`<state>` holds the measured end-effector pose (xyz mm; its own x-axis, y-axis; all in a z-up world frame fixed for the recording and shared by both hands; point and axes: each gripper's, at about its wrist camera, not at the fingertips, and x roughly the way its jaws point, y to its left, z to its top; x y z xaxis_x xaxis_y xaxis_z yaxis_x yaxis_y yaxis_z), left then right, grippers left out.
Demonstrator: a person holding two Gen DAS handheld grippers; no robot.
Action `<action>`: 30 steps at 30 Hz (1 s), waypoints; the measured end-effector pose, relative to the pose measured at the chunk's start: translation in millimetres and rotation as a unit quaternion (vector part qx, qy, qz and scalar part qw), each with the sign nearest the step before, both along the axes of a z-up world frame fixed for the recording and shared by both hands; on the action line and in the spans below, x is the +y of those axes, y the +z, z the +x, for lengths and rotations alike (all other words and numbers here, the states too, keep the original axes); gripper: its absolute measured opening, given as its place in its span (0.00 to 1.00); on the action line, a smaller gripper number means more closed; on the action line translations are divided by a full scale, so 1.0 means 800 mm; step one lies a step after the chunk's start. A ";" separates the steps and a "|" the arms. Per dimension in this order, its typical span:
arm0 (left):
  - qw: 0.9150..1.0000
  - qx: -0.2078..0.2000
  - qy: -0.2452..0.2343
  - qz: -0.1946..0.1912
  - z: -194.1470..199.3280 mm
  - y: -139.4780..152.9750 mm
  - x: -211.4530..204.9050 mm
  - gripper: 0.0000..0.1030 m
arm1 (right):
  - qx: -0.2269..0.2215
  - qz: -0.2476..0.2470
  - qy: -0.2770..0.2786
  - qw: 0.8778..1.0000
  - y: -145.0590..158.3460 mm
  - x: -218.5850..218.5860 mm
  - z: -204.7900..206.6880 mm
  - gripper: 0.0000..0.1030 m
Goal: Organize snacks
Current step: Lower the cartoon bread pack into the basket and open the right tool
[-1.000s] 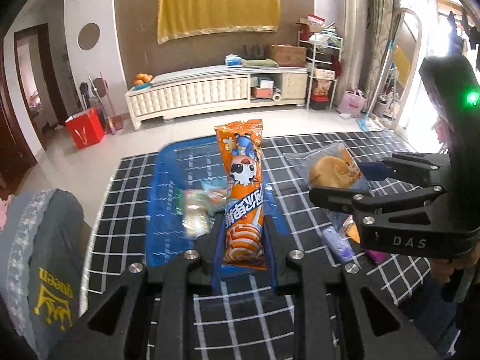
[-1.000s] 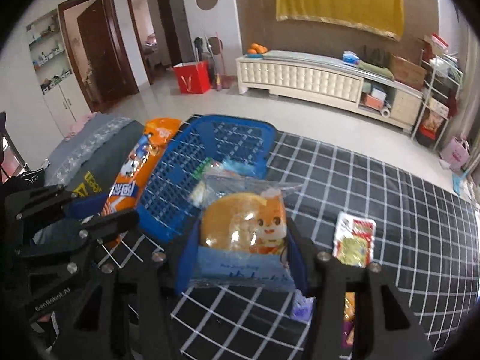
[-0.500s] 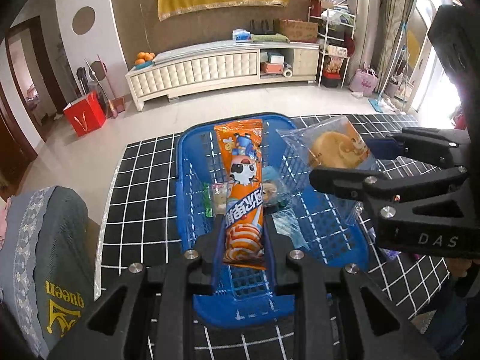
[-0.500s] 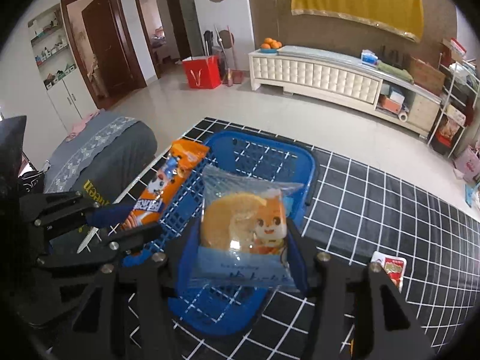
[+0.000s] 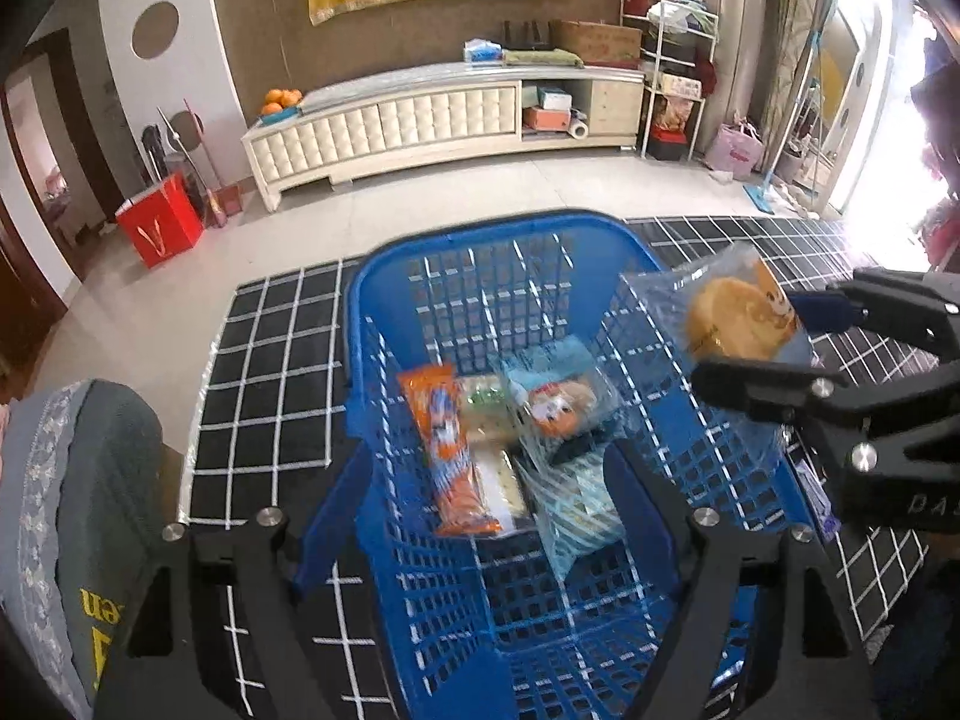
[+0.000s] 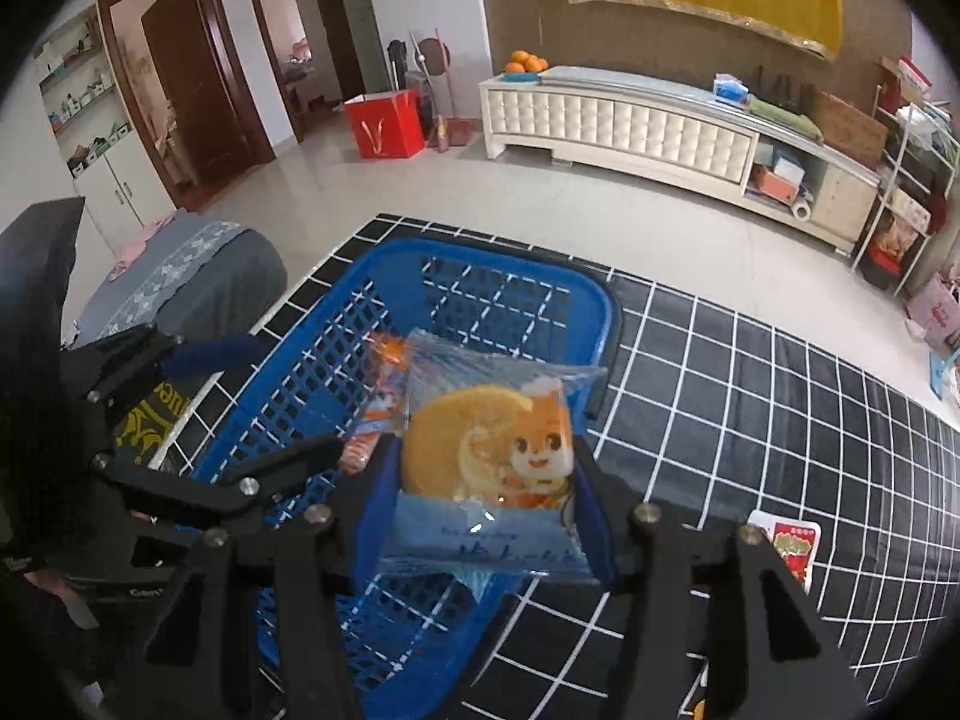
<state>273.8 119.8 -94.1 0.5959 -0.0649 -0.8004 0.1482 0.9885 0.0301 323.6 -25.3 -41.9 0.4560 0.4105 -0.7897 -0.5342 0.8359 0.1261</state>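
Left claw (image 5: 480, 516): as it tilts down over the basket (image 5: 384, 276), jaws just opened, apart; orange pack (image 5: 450, 450) lies below.
Right claw (image 6: 486, 510): tilted down, clamped on the bun bag (image 6: 486, 450).

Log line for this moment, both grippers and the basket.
left gripper: open, jaws just opened, nothing between | orange snack stick: in blue basket | right gripper: shut on bun packet, over basket
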 end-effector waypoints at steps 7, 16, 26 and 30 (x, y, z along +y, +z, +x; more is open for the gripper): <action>1.000 -0.004 0.008 -0.010 -0.014 0.014 0.010 0.76 | 0.004 0.013 0.002 1.000 0.014 0.001 0.000 0.57; 0.999 -0.017 0.028 0.006 -0.018 0.036 0.037 0.76 | -0.006 0.011 0.024 1.000 0.030 0.025 -0.001 0.57; 0.998 -0.016 0.052 0.012 -0.009 0.041 0.080 0.76 | -0.008 -0.012 0.049 0.999 0.023 0.066 0.020 0.57; 0.998 -0.015 0.057 0.015 -0.002 0.040 0.092 0.76 | -0.006 -0.031 0.058 0.998 0.012 0.082 0.029 0.57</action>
<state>272.5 193.1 -62.2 0.6217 0.0292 -0.7827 0.0326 0.9975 0.0632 346.9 40.6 -32.1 0.4182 0.4125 -0.8093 -0.6294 0.7740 0.0693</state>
